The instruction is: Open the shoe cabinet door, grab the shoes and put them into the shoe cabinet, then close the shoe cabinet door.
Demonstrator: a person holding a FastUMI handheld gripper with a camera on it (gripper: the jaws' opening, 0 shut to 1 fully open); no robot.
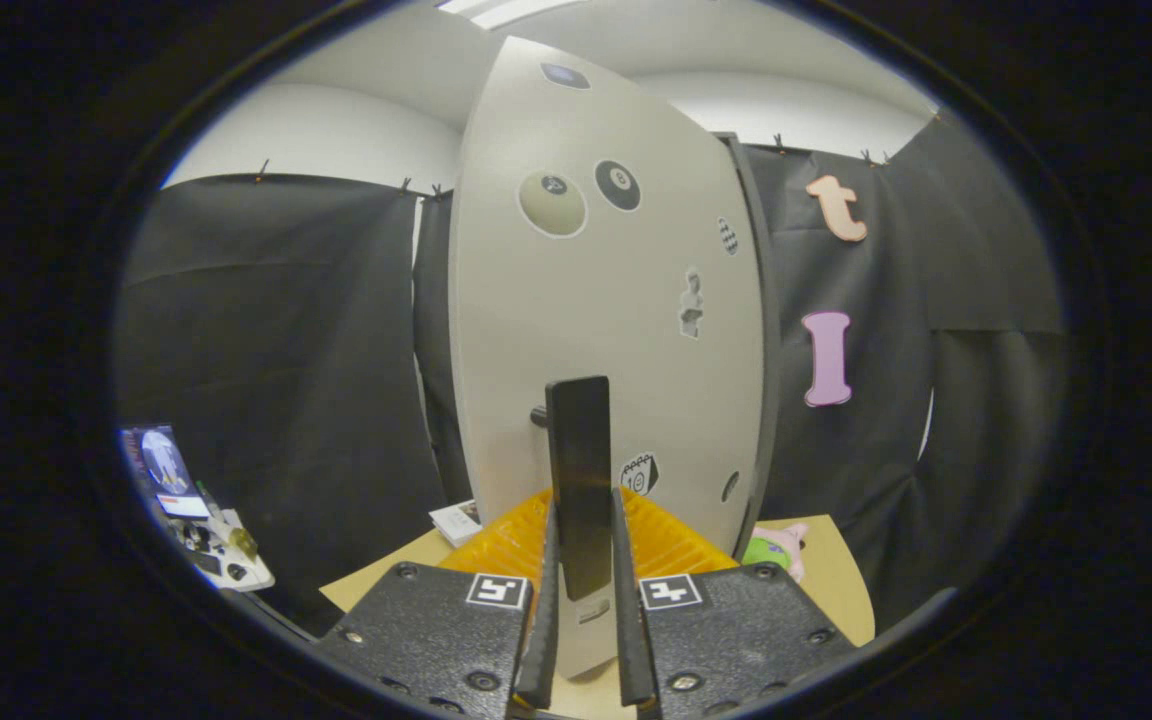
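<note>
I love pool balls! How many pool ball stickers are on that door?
2, side by side high on the pale grey cabinet door: a cream round ball sticker and a black eight-ball sticker beside it. The gripper clamps the door's black bar handle below.

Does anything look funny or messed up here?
Nothing looks broken or spilled. The tool is shut on the black door handle of the shoe cabinet door, which wears stickers. A pink and green toy lies beside it.

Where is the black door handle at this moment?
The door handle stands upright on the cabinet door, clamped between the claw's two fingers.
</note>
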